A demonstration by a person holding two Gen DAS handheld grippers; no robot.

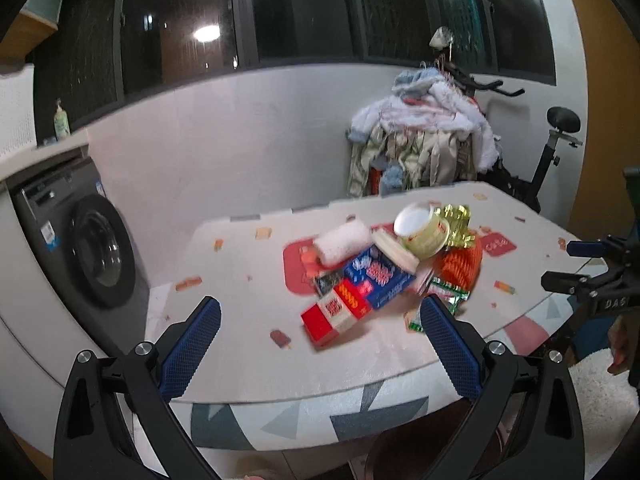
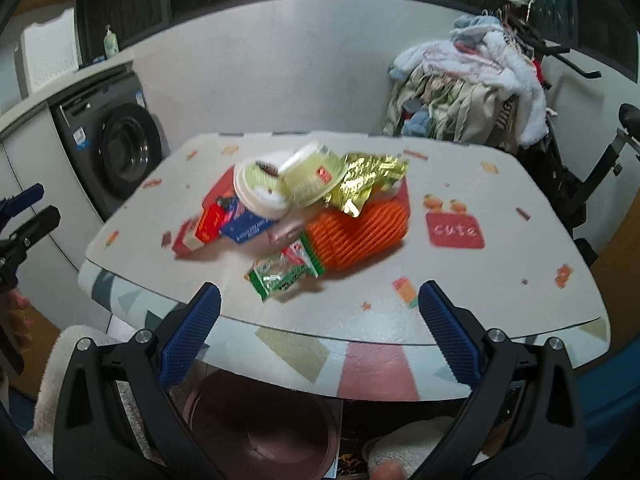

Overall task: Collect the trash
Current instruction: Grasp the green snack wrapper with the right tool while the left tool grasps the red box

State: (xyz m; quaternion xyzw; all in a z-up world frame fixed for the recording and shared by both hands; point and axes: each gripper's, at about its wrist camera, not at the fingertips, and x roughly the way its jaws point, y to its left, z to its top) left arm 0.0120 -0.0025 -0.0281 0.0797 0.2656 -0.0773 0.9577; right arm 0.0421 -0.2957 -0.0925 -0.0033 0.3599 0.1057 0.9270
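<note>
Hovering with my left gripper (image 1: 320,328) and right gripper (image 2: 319,316) spread and empty; the trash pile (image 2: 296,208), mid-frame, looks wholly uncollected.

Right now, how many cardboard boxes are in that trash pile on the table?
2 that I can make out: a red and white box at the pile's near-left edge, and a blue box just behind it, under the paper cup. More may be buried.
</note>
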